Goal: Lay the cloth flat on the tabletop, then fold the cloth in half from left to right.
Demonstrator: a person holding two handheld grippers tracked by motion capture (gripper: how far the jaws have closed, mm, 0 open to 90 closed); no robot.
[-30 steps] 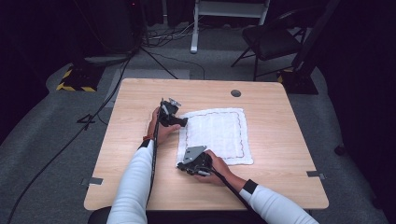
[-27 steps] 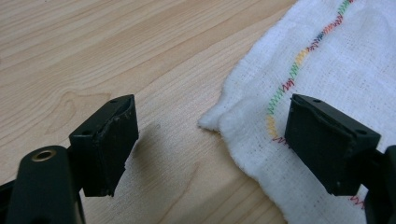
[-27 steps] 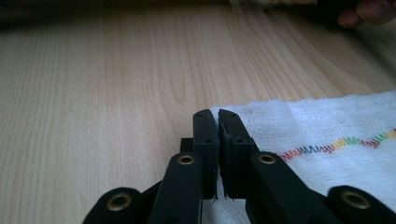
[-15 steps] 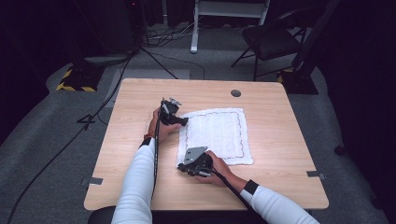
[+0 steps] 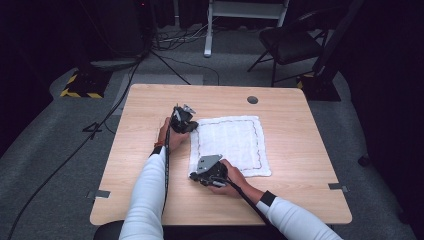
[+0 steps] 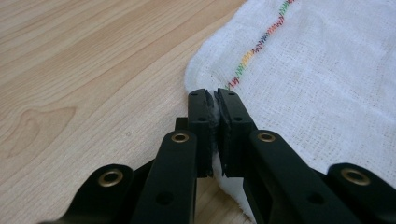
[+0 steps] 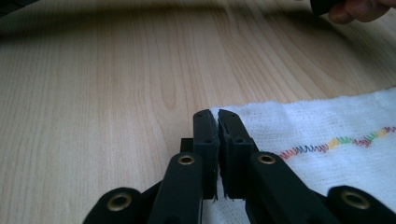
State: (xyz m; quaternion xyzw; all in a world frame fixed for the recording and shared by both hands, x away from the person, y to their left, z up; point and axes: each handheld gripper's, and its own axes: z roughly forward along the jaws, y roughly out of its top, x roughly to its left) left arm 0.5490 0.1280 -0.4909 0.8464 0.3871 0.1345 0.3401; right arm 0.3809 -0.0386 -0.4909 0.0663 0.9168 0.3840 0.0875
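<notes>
Our left gripper (image 5: 192,123) has just been closing and now pinches the far left corner of the white cloth (image 5: 230,145), a sliver of fabric caught between its jaws. Our right gripper (image 5: 195,176) is clenched on the near left corner. We see the cloth lying flat on the tabletop (image 5: 300,125), its stitched border running near the edges.

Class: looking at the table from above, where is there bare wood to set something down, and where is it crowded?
Free: the wide strip right of the white cloth up to the table edge, and the far strip by the round hole. Crowded: the cloth's left edge, where left claw and right claw pinch it.
</notes>
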